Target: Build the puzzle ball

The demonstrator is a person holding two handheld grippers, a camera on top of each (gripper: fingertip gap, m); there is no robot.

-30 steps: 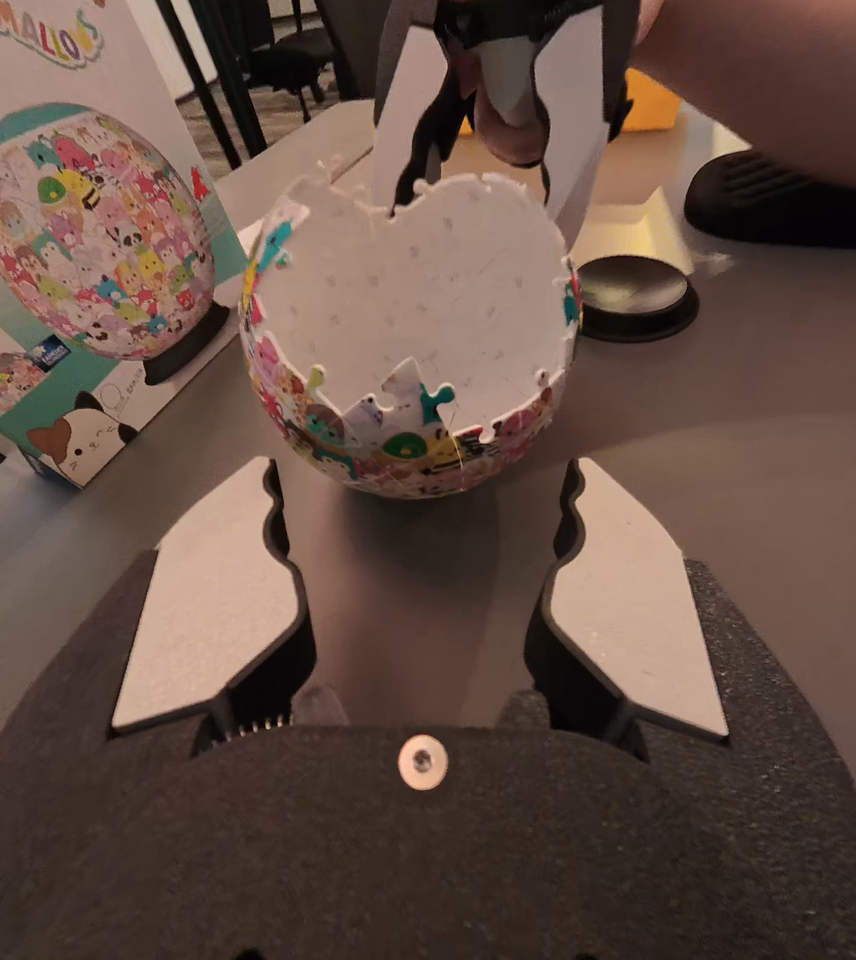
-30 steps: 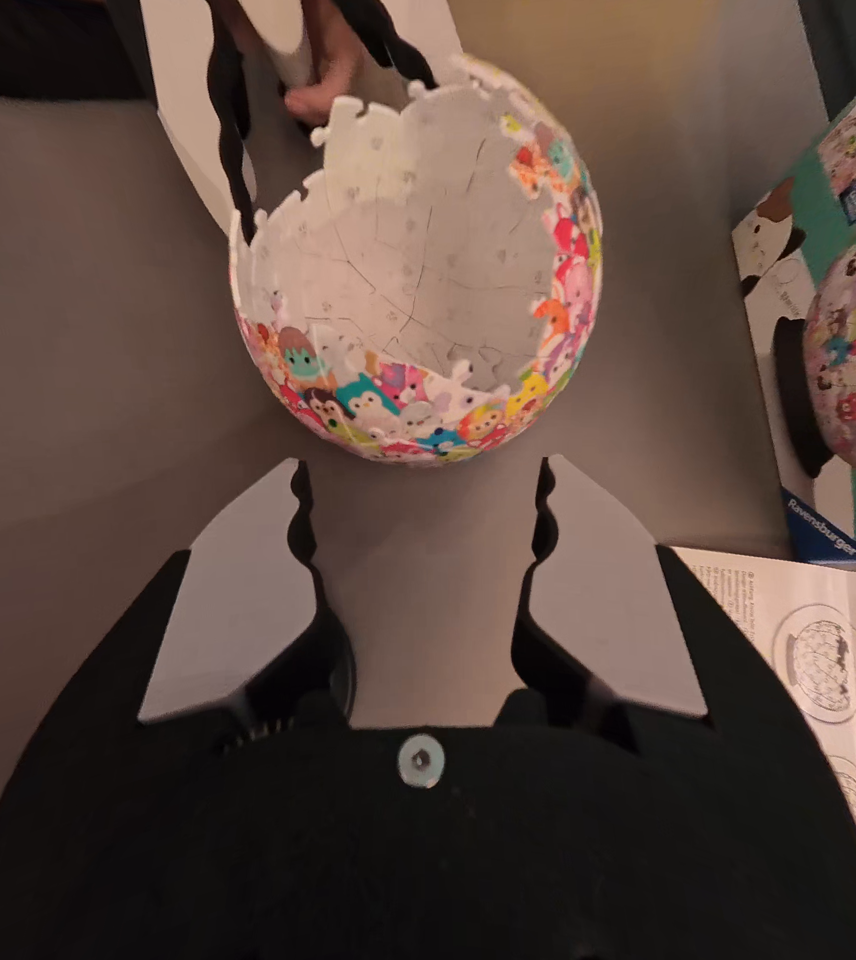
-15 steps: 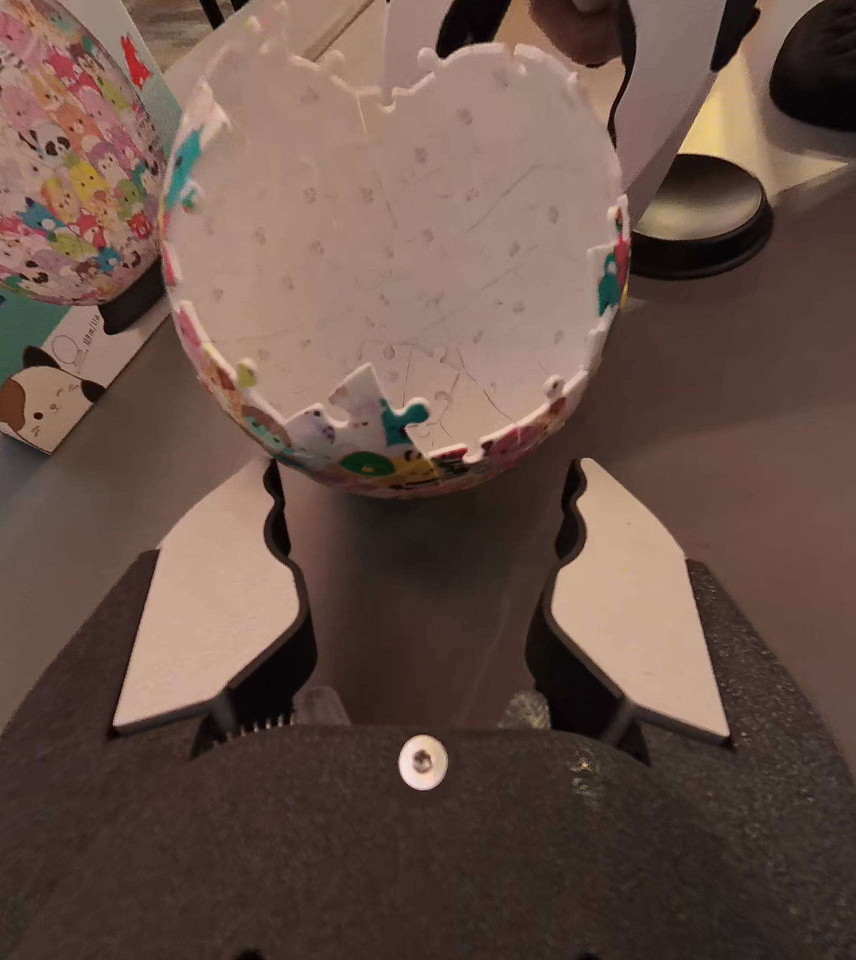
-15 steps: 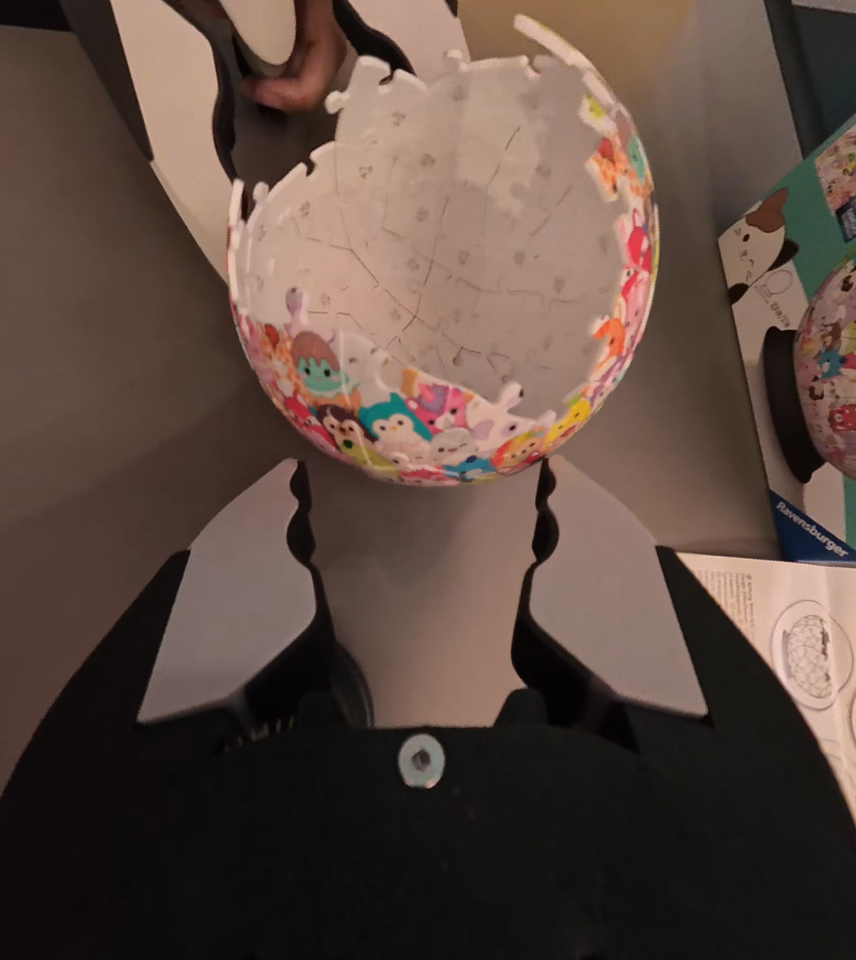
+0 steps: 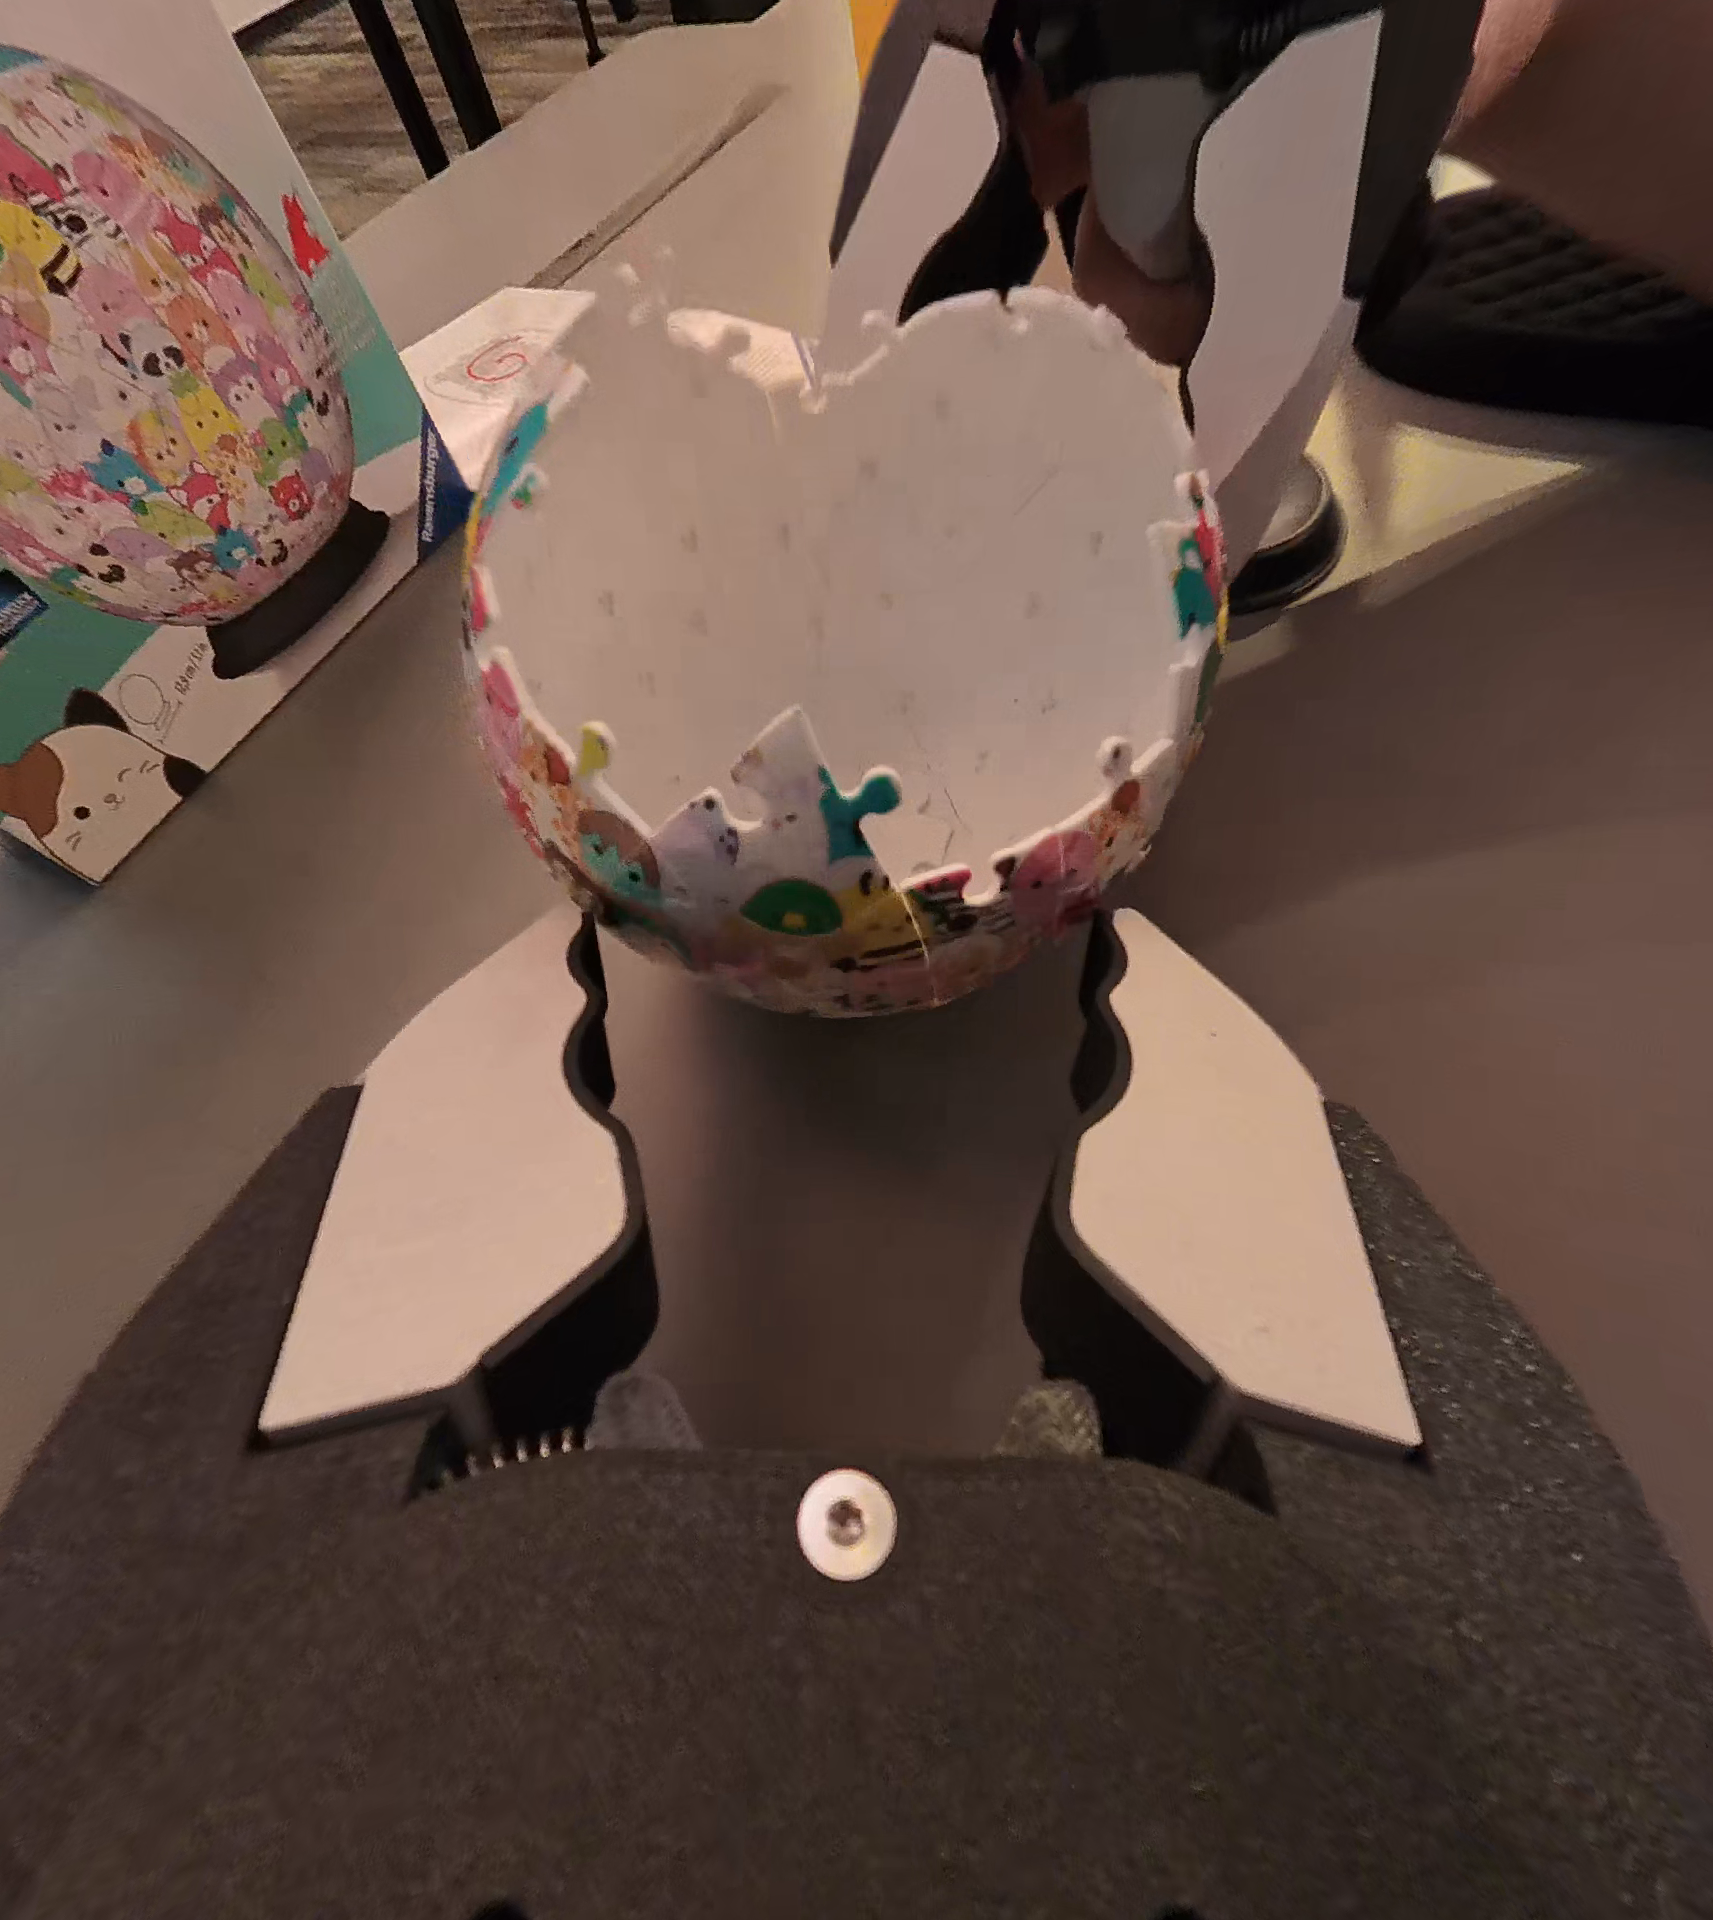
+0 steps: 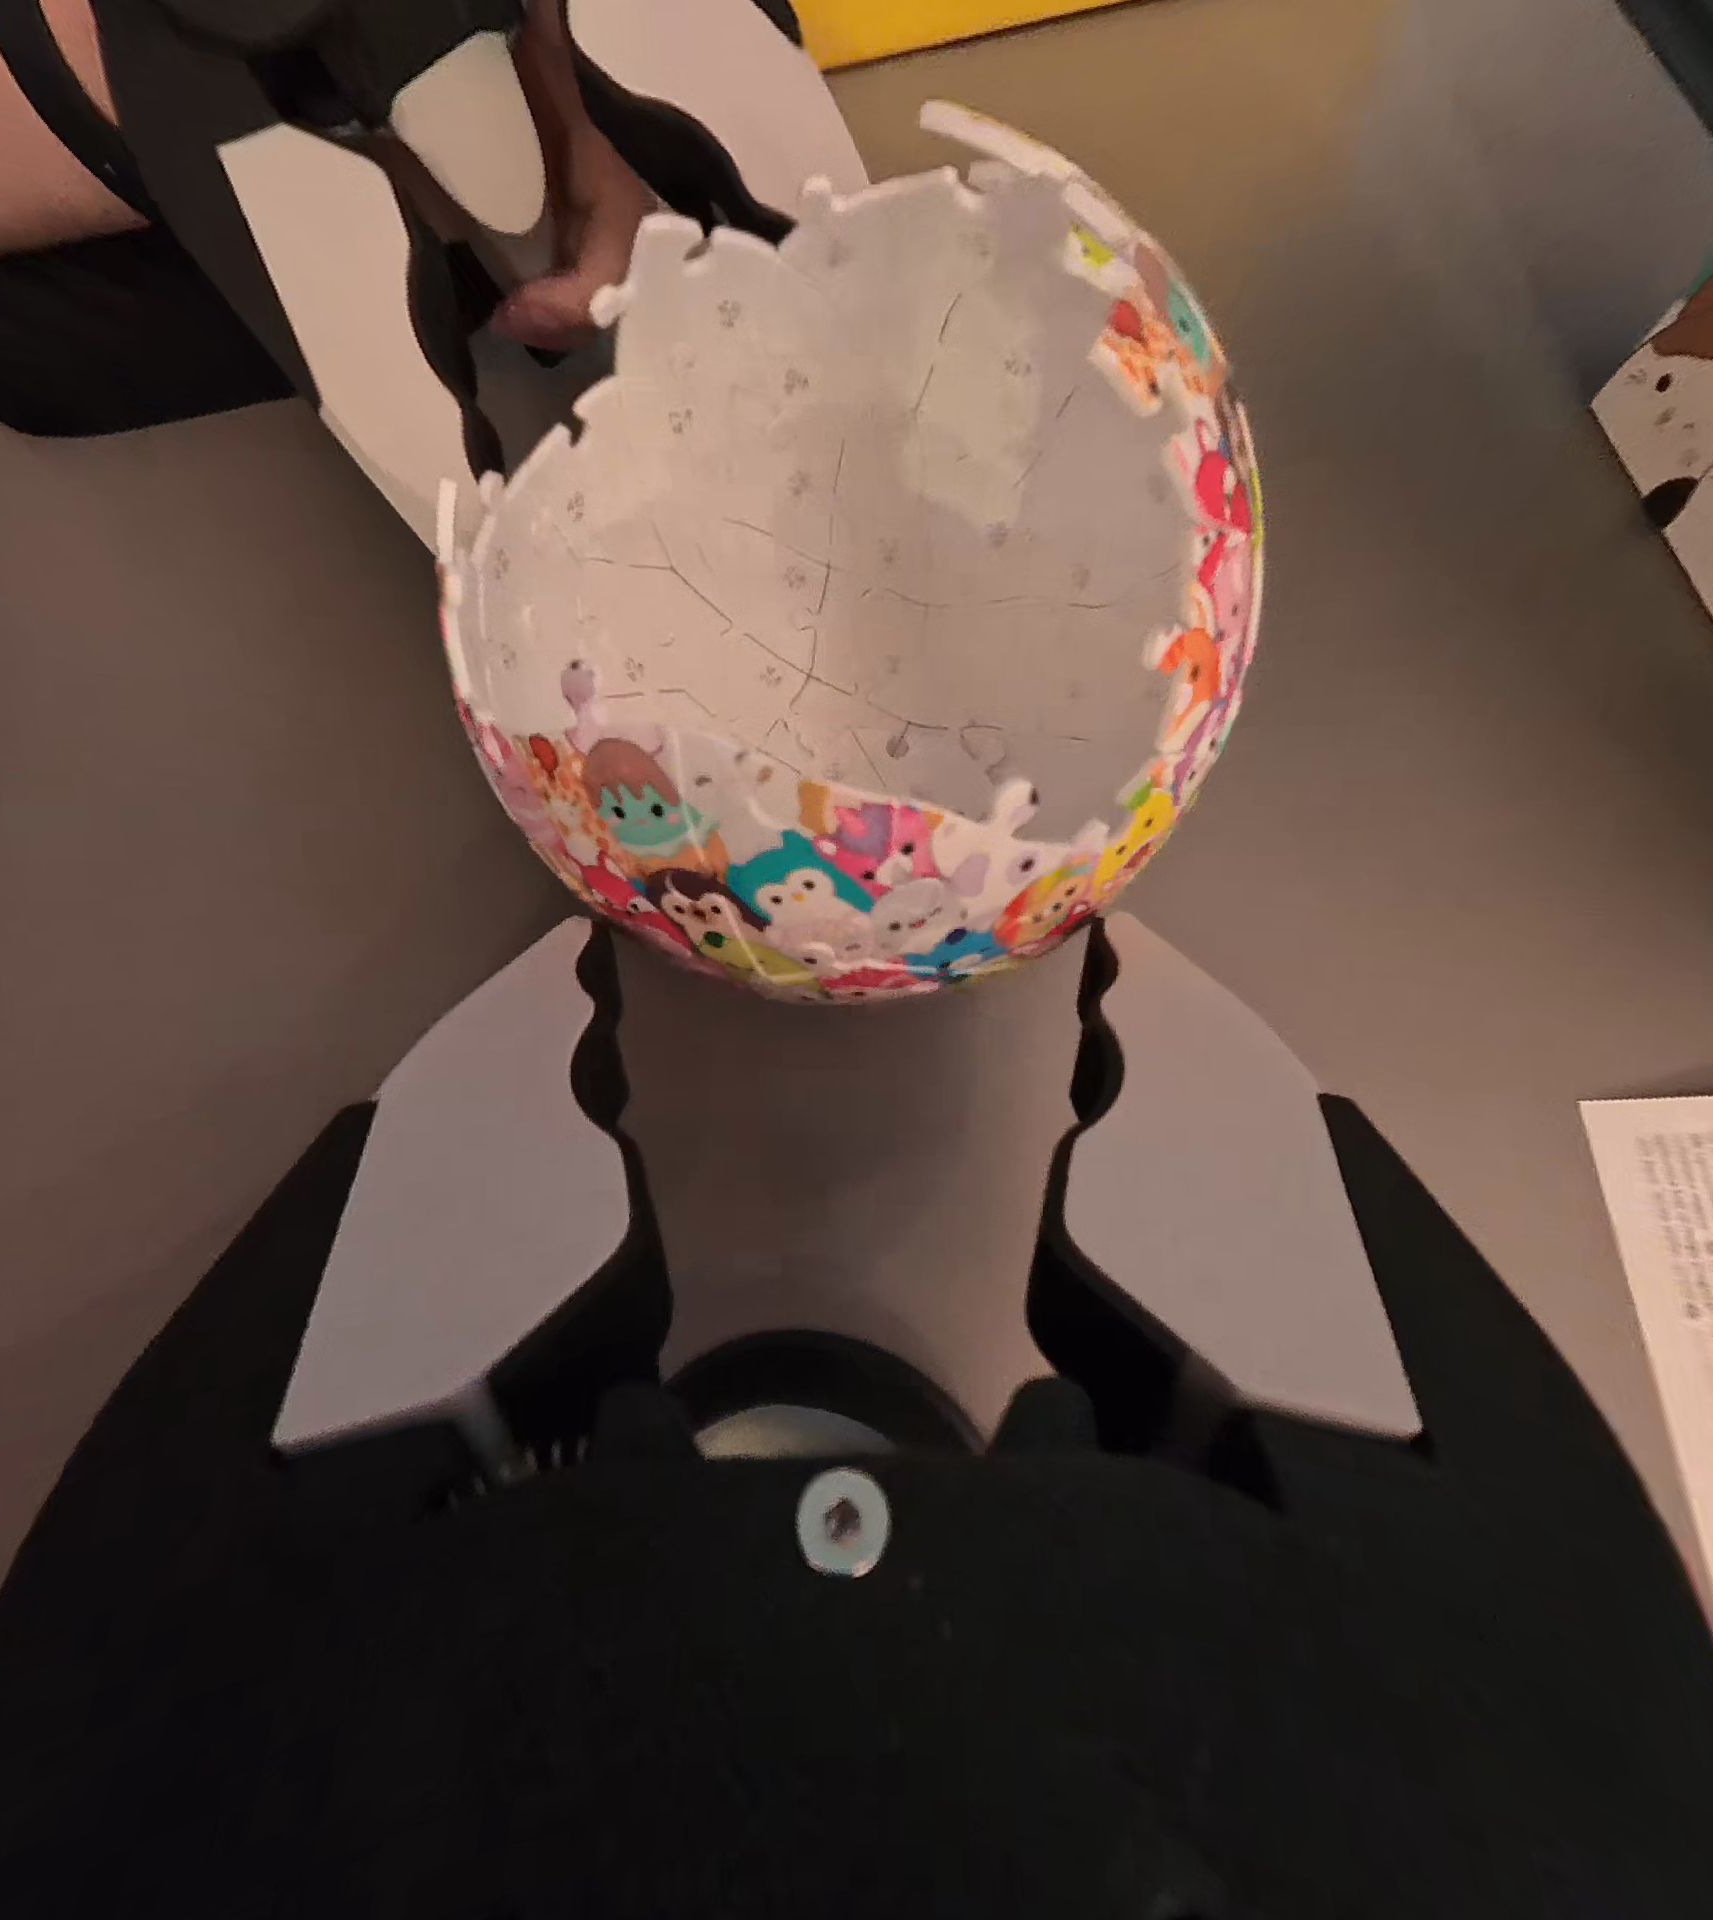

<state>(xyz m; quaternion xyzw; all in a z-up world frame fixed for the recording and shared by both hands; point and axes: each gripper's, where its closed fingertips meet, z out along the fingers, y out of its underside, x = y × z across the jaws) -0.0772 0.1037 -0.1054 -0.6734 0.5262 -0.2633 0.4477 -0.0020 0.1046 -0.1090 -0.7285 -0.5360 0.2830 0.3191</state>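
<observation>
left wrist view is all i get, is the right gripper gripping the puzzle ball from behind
observer: No. In its own view the right gripper is open, and the puzzle ball sits just beyond its fingertips with nothing between them.
operator: what's that side of the shell like
observer: The printed wall is low there. A teal penguin faces the gripper, and above it the rim dips, so the white inside shows.

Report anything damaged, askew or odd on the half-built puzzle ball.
On the puzzle ball, one piece with a teal tab at the near rim stands taller than its neighbours. Fine cracks between pieces show across the white inside. The ball is an open shell. Nothing has spilled.
</observation>
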